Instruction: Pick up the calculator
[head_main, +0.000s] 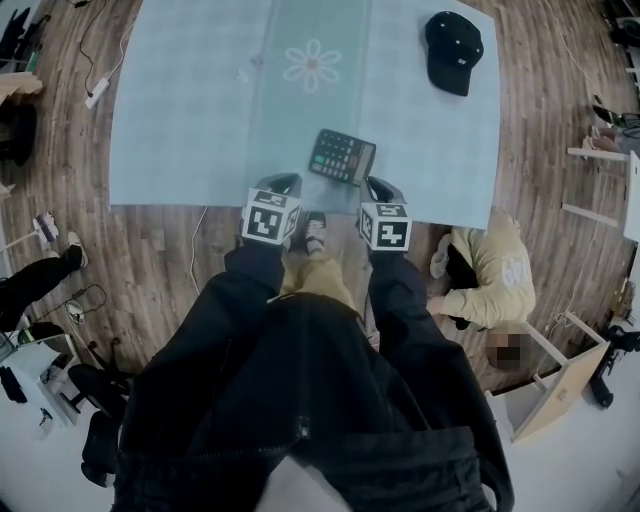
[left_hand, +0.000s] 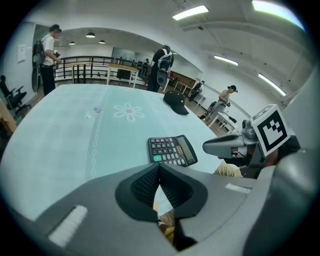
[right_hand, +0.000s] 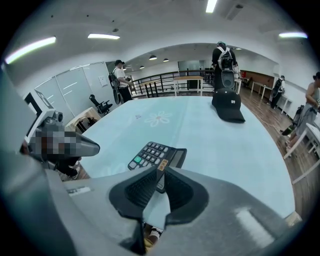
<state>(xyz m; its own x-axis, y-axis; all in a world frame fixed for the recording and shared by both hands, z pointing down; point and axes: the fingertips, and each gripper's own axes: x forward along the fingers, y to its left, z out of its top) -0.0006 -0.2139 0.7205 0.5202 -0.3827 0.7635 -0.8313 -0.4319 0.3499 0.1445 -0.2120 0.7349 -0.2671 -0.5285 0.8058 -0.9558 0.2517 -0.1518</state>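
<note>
The black calculator (head_main: 342, 156) (left_hand: 171, 150) (right_hand: 156, 155) lies flat on the pale blue table (head_main: 200, 100), close to its near edge, display end to the right. My left gripper (head_main: 285, 183) (left_hand: 159, 167) hovers at the table edge just left of the calculator and short of it, its jaws shut with nothing between them. My right gripper (head_main: 380, 188) (right_hand: 161, 172) hangs just right of the calculator's near corner, jaws parted by a narrow gap and holding nothing. Neither gripper touches the calculator.
A black cap (head_main: 453, 50) (left_hand: 176, 102) (right_hand: 228, 107) sits at the table's far right. A person (head_main: 490, 275) in a cream top crouches on the wooden floor right of me, beside a white shelf unit (head_main: 550, 385). Other people stand beyond the table.
</note>
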